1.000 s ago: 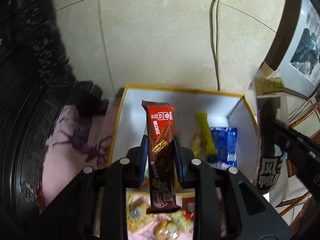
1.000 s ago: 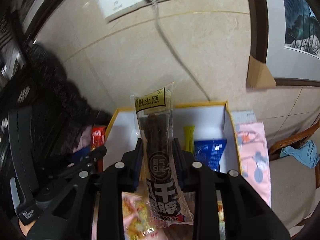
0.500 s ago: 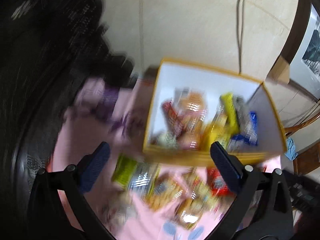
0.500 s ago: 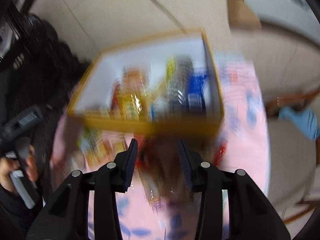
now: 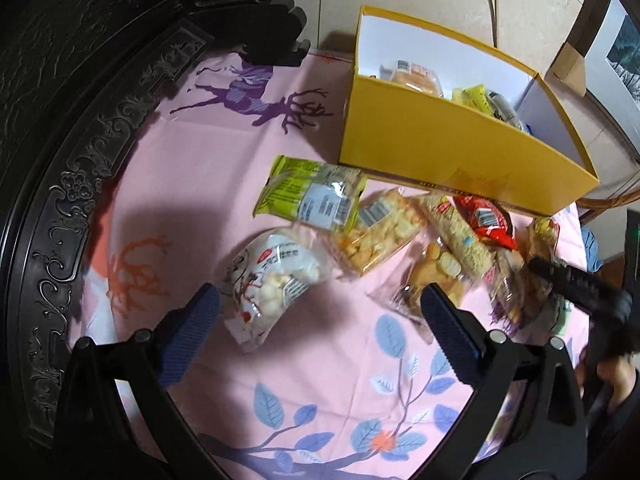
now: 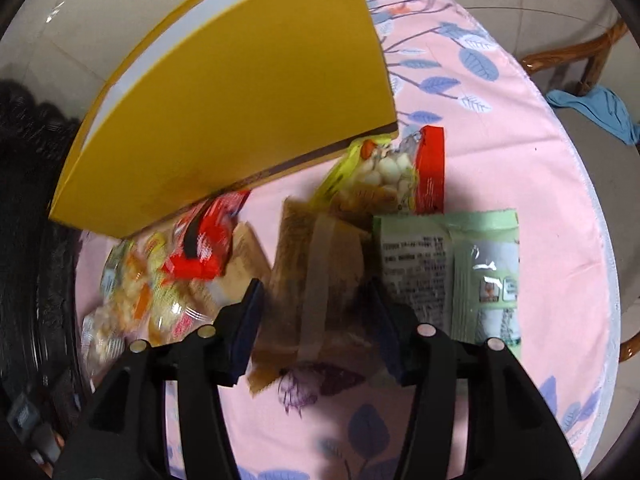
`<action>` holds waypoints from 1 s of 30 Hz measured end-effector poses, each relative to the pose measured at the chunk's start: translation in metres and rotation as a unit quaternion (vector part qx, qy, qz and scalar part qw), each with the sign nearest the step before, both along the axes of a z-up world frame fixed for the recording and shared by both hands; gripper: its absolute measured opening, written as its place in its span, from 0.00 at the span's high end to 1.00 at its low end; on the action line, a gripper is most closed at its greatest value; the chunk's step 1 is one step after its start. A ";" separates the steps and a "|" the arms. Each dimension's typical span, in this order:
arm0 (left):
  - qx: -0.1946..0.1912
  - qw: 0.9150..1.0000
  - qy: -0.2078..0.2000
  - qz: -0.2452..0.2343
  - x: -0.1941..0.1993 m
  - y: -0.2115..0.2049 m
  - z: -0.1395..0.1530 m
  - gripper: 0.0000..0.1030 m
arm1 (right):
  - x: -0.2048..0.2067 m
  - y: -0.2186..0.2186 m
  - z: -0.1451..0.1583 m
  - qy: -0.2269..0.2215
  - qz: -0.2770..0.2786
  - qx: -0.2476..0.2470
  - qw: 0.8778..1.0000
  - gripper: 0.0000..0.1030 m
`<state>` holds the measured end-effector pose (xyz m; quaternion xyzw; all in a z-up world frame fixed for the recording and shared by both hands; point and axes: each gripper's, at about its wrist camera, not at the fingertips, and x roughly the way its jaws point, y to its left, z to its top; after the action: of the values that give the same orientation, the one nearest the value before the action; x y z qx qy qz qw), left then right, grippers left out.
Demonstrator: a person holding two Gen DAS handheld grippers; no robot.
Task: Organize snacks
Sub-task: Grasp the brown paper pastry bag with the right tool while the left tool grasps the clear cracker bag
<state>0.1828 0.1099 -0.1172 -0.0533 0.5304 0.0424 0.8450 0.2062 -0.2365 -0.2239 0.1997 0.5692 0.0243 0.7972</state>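
Observation:
A yellow box [image 5: 460,148] with white inner walls stands at the back of the pink tablecloth and holds several snacks. In front of it lies a loose pile: a green packet [image 5: 308,196], a cracker bag [image 5: 376,236], a cereal bar [image 5: 460,240] and a red packet [image 5: 488,220]. My left gripper [image 5: 318,304] is wide open above the cloth, and a white puff bag [image 5: 268,280] lies just beyond its left finger. My right gripper [image 6: 316,308] is low over the pile with its jaws opening. A brown packet [image 6: 316,272] lies between them, and a pale green packet [image 6: 452,268] is to its right.
Dark carved wooden furniture [image 5: 80,120] curves along the table's left side. A wooden chair [image 6: 592,52] with a blue cloth [image 6: 596,108] on it stands past the table's right edge. The box's yellow front wall [image 6: 240,100] rises close ahead of the right gripper.
Both grippers held snacks over the box a second ago: the left a brown wafer bar, the right a dark stick packet. Both are now empty and have dropped to the pile; the left has opened wide.

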 end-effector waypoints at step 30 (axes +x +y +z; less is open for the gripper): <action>-0.081 0.978 0.080 -0.175 0.097 -0.024 -0.088 0.02 | -0.050 0.024 -0.006 0.012 0.053 -0.028 0.998 0.59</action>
<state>0.2801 0.0856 -0.2056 -0.0240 0.5994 -0.1447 0.7869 0.1566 -0.2124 -0.2303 0.1471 0.5893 0.0483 0.7930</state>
